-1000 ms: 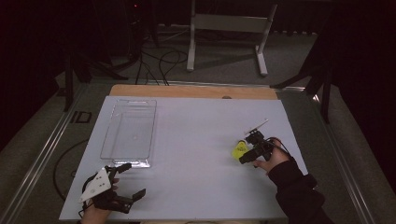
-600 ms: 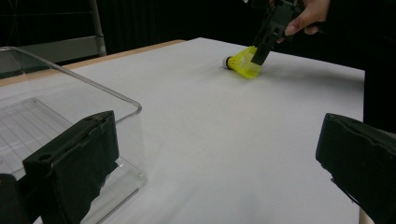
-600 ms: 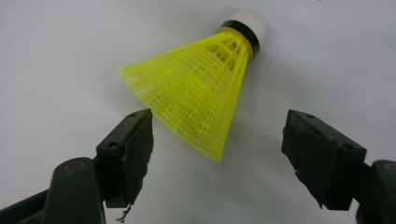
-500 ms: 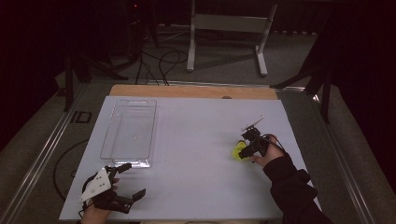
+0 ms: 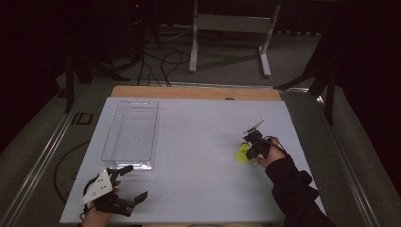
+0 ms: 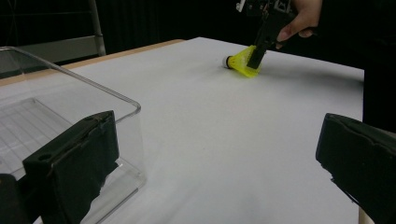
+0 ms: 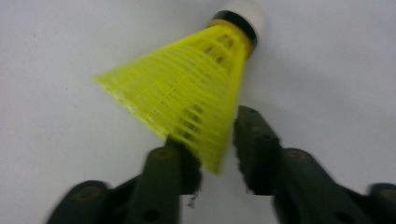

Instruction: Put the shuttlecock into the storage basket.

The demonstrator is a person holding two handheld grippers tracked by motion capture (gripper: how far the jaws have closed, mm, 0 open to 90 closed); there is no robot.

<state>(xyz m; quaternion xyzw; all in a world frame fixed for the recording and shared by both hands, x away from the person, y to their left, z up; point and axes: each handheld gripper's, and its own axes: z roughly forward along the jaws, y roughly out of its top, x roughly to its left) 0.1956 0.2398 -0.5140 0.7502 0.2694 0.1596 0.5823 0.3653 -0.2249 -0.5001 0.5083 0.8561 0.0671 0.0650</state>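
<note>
Yellow mesh is what matters right now: the shuttlecock (image 7: 187, 88) lies on its side on the white table (image 5: 198, 189), over on your right half, cork tip pointing away from your right gripper (image 7: 218, 154). Compared with a second ago, that gripper has slid in toward the middle of the table and dropped onto the skirt — before, it sat a bit further right with the shuttlecock just beside it. Now in the right gripper view the two jaws straddle the open rim of the skirt, one inside the cone and one outside, with a gap still visible on the outer side. So I'd say you're closing in but not clamped yet; I wouldn't count it as held. From the left gripper view you can see the same thing from afar: the shuttlecock (image 6: 243, 60) is still resting on the table with the jaw tip planted at its wide end.

My read is that this is the start of the pick, and the rim is thin and springy, so a squeeze there could flex it or let it skid.

Your left gripper (image 5: 125, 187) hasn't budged — it sits at the near left corner, jaws spread wide with nothing between them.

Container-wise, the clear plastic bin (image 5: 111, 137) sits on the left half, well apart from the shuttlecock. Nothing is in it; you can see straight through to its ribbed floor (image 6: 28, 121).
</note>
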